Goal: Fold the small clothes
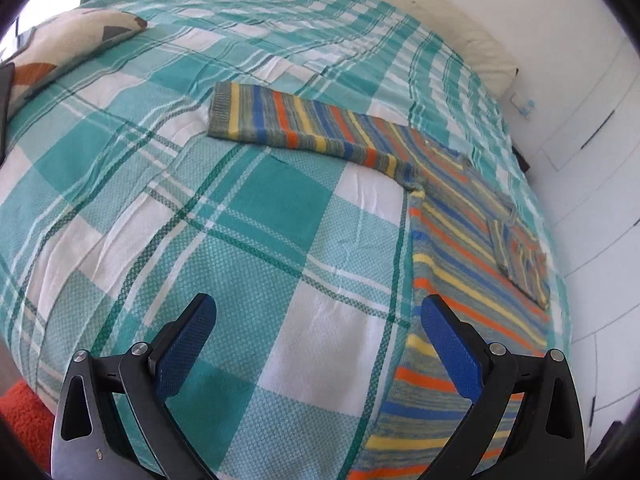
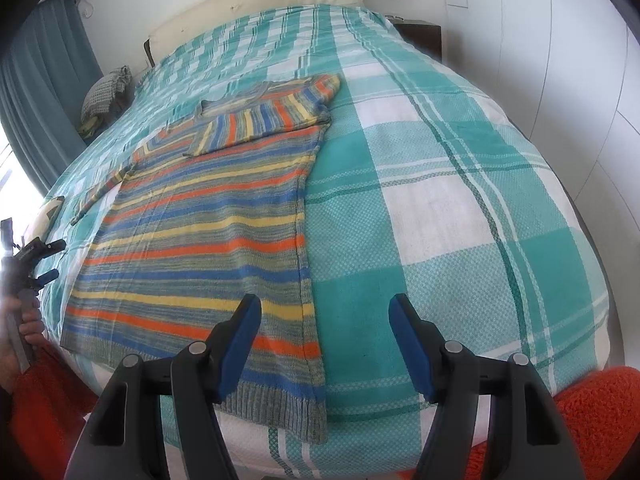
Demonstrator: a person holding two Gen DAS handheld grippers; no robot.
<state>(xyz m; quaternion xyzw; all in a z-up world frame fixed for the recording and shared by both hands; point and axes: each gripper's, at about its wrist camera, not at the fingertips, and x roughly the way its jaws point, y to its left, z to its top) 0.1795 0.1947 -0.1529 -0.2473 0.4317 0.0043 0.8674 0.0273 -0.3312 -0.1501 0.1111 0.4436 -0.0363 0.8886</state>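
Observation:
A small striped knit sweater (image 2: 200, 240), in orange, blue, yellow and grey, lies flat on the teal plaid bedspread (image 2: 440, 208). Its right sleeve (image 2: 260, 122) is folded across the chest. Its left sleeve (image 1: 280, 122) lies stretched out to the side. My left gripper (image 1: 318, 344) is open and empty, low over the bedspread just left of the sweater's body (image 1: 460, 264). It also shows at the left edge of the right wrist view (image 2: 44, 260). My right gripper (image 2: 325, 340) is open and empty above the sweater's lower right hem corner.
A patterned pillow (image 1: 64, 52) lies at the far left of the bed. A cream headboard (image 2: 256, 4) and a grey checked bundle (image 2: 106, 92) are at the far end. White wardrobe doors (image 2: 560, 40) stand on the right. Orange fuzzy fabric (image 2: 592, 412) lies at the near edge.

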